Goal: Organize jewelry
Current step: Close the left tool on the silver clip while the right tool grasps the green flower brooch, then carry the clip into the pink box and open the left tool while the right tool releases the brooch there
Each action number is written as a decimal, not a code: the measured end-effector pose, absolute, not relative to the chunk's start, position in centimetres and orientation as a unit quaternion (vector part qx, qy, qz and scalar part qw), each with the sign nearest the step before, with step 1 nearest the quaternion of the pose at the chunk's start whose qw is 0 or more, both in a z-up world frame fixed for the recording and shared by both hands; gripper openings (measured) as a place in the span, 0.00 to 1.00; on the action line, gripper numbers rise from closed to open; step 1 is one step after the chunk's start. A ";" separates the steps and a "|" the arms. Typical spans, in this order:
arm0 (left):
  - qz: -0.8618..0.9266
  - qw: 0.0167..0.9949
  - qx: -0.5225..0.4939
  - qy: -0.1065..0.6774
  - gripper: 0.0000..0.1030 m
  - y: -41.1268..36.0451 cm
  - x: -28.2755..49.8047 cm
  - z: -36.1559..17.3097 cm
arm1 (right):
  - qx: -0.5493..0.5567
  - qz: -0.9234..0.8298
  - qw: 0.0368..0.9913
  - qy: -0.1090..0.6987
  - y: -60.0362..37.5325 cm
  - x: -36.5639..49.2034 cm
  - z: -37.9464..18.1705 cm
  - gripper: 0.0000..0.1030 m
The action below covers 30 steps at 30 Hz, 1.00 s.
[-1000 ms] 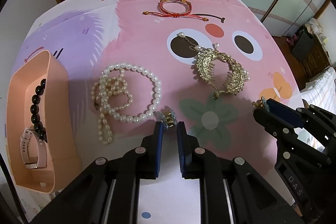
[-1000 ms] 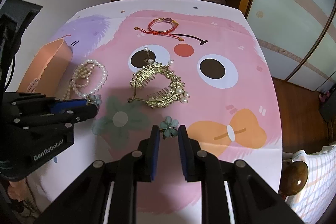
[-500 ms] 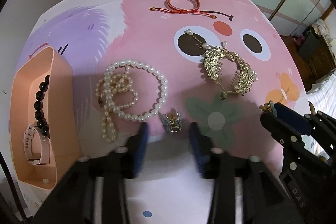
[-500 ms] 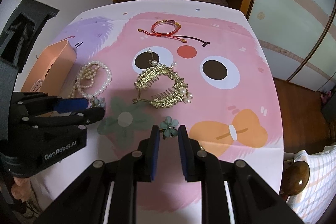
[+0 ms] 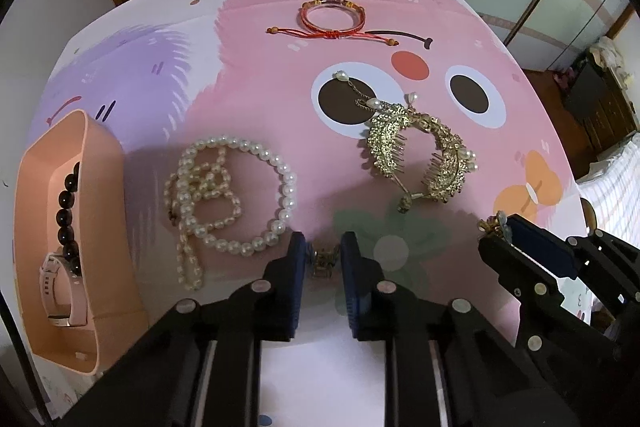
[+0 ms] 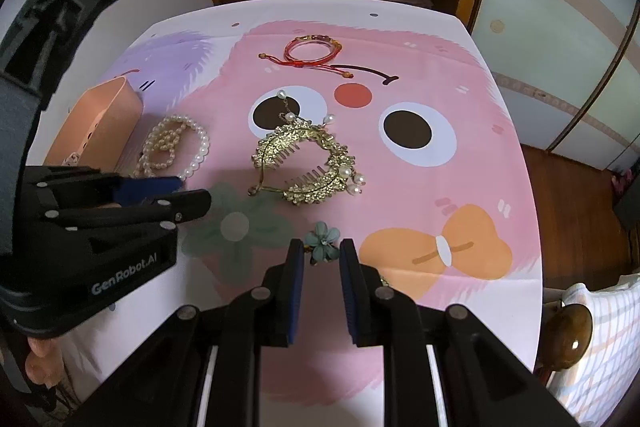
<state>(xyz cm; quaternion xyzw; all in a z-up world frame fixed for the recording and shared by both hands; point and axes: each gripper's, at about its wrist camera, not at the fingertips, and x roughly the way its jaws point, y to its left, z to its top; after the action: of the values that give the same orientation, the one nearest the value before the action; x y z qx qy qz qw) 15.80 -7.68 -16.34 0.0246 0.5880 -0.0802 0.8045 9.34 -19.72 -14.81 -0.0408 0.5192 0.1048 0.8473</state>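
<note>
Sitting at the table's left edge, the peach tray (image 5: 108, 227) holds a dark bead bracelet (image 5: 66, 211) and a pink watch (image 5: 64, 291), with the pearl necklace (image 5: 228, 199) coiled just beside it. Near the front edge the left gripper (image 5: 323, 259) has its jaws narrow around a small gold clip (image 5: 323, 261), though contact is unclear. Further right lie the gold hair comb (image 5: 420, 155) and, toward the far edge, the red bracelet (image 5: 334, 21), while the right gripper (image 6: 321, 251) pinches a teal flower clip (image 6: 322, 241).
</note>
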 end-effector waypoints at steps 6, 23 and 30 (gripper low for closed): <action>-0.081 0.813 0.033 0.576 0.15 -7.9 15.8 -16.0 | -0.041 0.104 0.848 0.519 -19.7 9.4 -14.8 0.17; -0.065 0.841 0.021 0.536 0.15 -3.5 11.5 -10.1 | -0.007 0.141 0.864 0.484 -19.2 7.7 -10.6 0.17; -0.047 0.853 -0.010 0.520 0.15 0.9 9.9 -7.7 | -0.024 0.173 0.872 0.457 -16.0 6.7 -7.5 0.17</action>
<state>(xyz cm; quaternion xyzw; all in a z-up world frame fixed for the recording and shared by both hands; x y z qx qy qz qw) 9.90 0.94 -7.73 -0.0096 0.5200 -0.0471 0.8528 6.70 -15.98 -7.49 -0.0239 0.4571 0.1729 0.8721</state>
